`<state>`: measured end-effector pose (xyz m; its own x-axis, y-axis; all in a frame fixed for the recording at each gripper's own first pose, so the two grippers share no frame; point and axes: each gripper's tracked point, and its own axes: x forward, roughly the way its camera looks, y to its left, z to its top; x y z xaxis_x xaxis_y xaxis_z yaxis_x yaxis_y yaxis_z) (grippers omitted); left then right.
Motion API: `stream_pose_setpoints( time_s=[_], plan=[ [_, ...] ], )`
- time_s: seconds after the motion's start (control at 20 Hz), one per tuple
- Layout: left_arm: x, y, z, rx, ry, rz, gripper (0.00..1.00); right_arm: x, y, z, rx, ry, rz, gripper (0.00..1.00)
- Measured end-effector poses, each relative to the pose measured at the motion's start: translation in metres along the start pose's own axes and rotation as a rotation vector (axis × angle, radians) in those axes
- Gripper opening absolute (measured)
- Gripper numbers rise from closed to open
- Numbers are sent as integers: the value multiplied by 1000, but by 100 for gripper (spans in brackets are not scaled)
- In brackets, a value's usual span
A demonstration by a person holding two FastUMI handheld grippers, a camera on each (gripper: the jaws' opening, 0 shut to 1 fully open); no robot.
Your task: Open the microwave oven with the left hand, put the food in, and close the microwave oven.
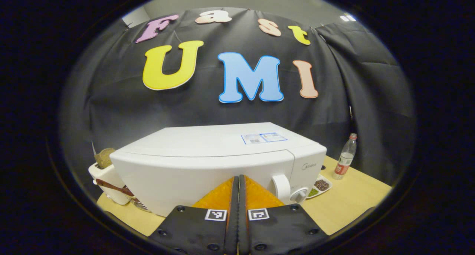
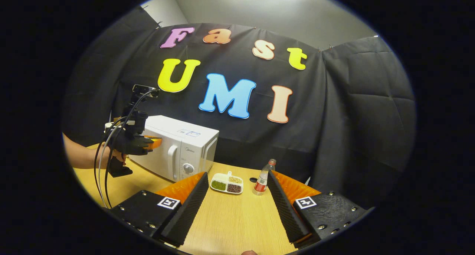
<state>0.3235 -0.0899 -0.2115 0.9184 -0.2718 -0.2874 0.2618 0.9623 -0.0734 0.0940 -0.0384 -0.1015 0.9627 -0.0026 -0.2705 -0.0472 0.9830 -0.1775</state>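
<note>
On the table (image 2: 237, 225) the microwave (image 2: 178, 147) stands far left of my right gripper's view; right of it lies the food tray (image 2: 227, 183), then the bottle (image 2: 262, 181) upright. My left gripper (image 2: 150, 143) hangs before the microwave's door; behind the microwave stands a toaster (image 1: 107, 175)

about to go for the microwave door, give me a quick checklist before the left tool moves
1. Microwave oven door shut, handle free: ok.
2. Left tool open enough to take the handle: not ok, fingers together.
3. Left tool lined up with the handle: not ok, it sits at the oven's front left, away from the handle.
4. Food tray within reach on the table: ok.
5. Right tool open and holding nothing: ok.
6. Bottle clear of the door's swing: cannot tell.
</note>
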Motion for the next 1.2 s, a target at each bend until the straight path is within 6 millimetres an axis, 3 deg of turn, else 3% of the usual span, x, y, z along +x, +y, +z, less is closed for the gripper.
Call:
stream_pose_setpoints(
  time_s=[0.6,0.95,1.15,1.2],
  plan=[
    [-191,-1,48,57,-116,152,7,-28,18,25,60,-117,171,97],
    [-266,3,73,36,-170,150,7,-52,37,38,128,-161,157,97],
    [-307,18,73,7,-191,144,8,-70,50,39,156,-170,112,97],
    [-317,22,74,11,-198,144,13,-75,54,40,161,-169,101,97]
  ],
)
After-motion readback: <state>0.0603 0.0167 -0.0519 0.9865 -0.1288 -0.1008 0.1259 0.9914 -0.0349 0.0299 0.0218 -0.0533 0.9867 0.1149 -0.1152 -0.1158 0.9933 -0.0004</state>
